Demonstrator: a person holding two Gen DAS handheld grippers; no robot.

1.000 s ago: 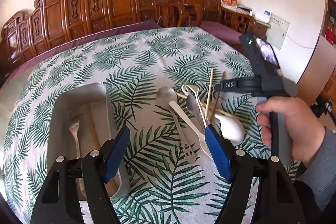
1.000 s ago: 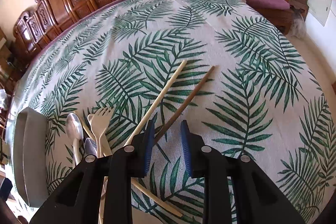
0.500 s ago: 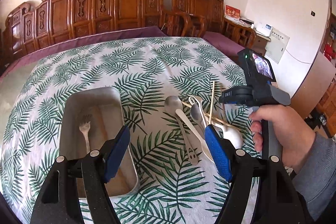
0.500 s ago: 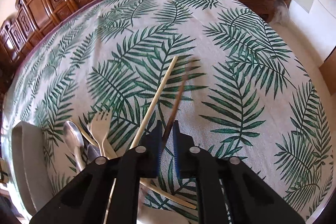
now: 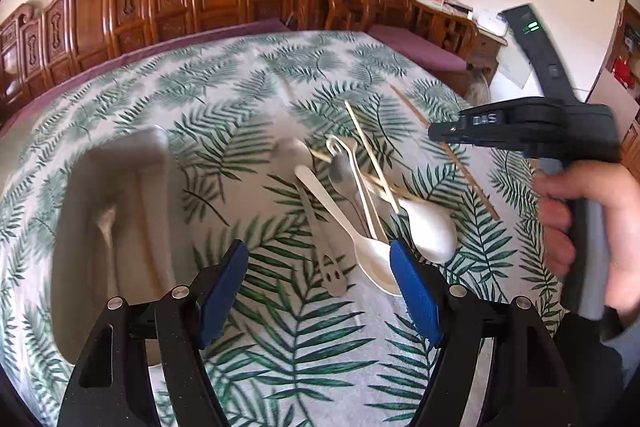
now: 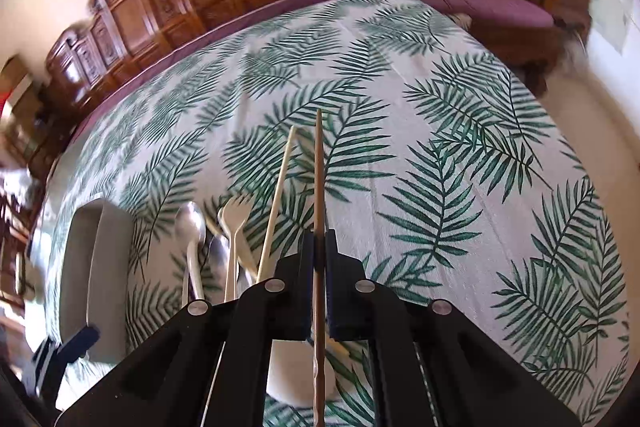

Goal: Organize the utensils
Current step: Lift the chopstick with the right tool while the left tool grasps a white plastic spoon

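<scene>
Over the right side of the table (image 5: 248,75), the right tongs (image 6: 319,247) are pressed tight on a dark brown chopstick (image 6: 318,171), pinching it partway along so the long front half pokes straight out ahead and the tail runs back between the arms. That grip looks chosen to pull this one stick out of the jumble and carry it level. Beside it the pale chopstick (image 6: 280,195) lies on the cloth, untouched, slanting across the heap. And the heap itself: a metal spoon (image 5: 304,183), a white plastic spoon (image 5: 340,219), a white ceramic spoon (image 5: 430,231) and a plastic fork (image 6: 234,227), all crossed over one another near the middle. Towards the left edge waits the grey tray (image 5: 116,227), contents too blurred to name. Left tongs (image 5: 318,283) hang spread wide above the cloth, holding nothing, touching nothing, apparently ready for the next pick from the pile.
</scene>
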